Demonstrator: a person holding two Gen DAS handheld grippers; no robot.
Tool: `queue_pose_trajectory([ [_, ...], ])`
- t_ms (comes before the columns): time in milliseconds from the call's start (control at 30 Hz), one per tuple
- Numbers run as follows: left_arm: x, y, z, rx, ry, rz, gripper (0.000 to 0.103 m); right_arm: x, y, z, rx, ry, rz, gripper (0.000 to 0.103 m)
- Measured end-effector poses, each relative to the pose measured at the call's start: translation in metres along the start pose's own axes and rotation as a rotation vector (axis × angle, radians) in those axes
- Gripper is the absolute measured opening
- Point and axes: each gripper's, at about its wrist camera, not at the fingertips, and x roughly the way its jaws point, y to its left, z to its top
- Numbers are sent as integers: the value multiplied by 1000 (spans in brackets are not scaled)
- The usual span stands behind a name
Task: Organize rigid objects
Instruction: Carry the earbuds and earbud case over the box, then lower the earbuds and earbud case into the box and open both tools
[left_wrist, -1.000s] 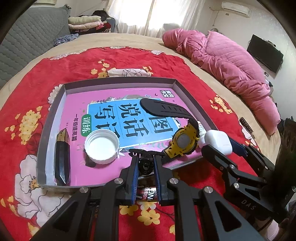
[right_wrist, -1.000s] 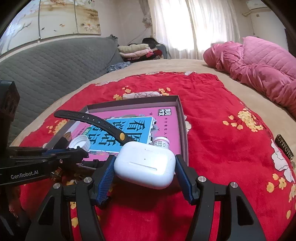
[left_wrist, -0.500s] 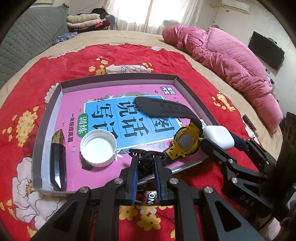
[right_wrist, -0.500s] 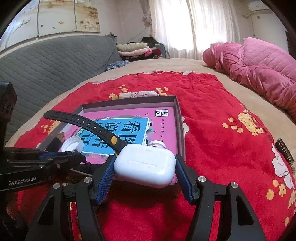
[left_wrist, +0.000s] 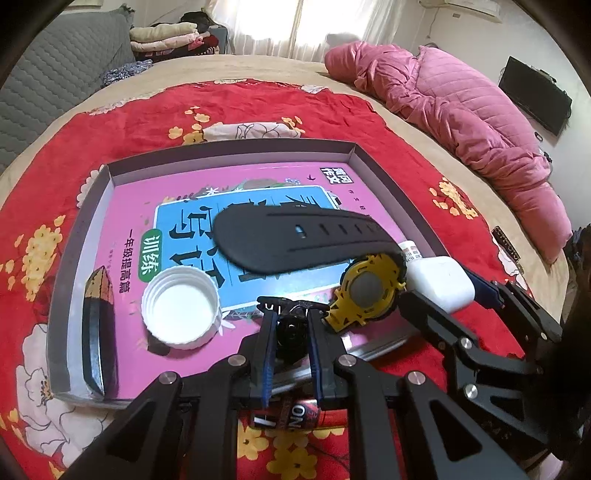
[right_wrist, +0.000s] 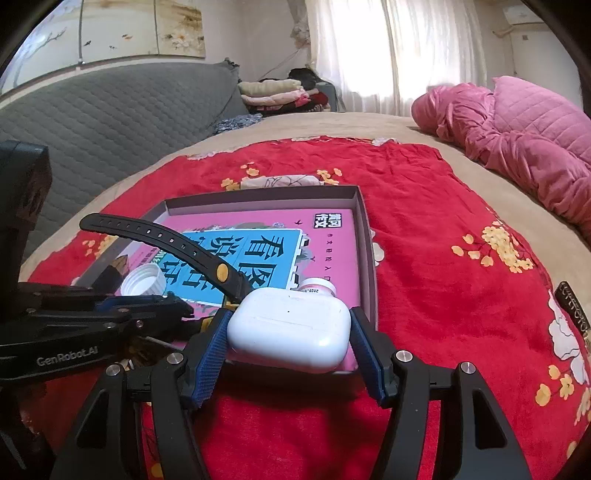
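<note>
- Left gripper (left_wrist: 291, 332) pinched tight on the buckle end of a watch (left_wrist: 365, 291); yellow-rimmed case hanging just right of the fingertips, black strap (left_wrist: 295, 240) sticking up and away over the tray (left_wrist: 229, 149).
- Watch held above the tray's near edge, not resting on it.
- Right gripper (right_wrist: 290, 330) clamped on a white earbud case (right_wrist: 291, 328), 1 blue pad against each end; case over the tray's near right corner, contact with the tray not discernible.
- In the left view, earbud case (left_wrist: 439, 282) just right of the watch, close or touching.
- Tray shallow, grey-walled, set on a red floral cloth (right_wrist: 443, 229) spread over a bed.
- Pink-and-blue book (left_wrist: 184, 221) flat on the tray floor, covering most of it.
- White cap (left_wrist: 181, 308) open side up on the book, near left.
- Dark pointed stick (left_wrist: 98, 328) along the tray's left wall.
- Small white bottle (right_wrist: 317, 286) lying by the right wall, mostly hidden behind the earbud case.
- Red can (left_wrist: 291, 413) on the cloth below the left gripper, outside the tray.
- Pink quilt (left_wrist: 461, 110) bunched at far right of the bed.
</note>
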Motion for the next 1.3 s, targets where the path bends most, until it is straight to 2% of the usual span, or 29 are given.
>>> queue_pose_trajectory([
  [833, 13, 3, 6, -27, 22, 20, 17, -1, 0, 0, 7, 0, 13, 69],
  [900, 13, 4, 6, -30, 25, 24, 19, -1, 0, 0, 8, -1, 14, 70],
  [1067, 10, 5, 4, -30, 30, 28, 36, -2, 1, 1, 14, -4, 19, 70],
  [1300, 7, 8, 2, -38, 35, 35, 39, -2, 1, 1, 16, -7, 21, 70],
])
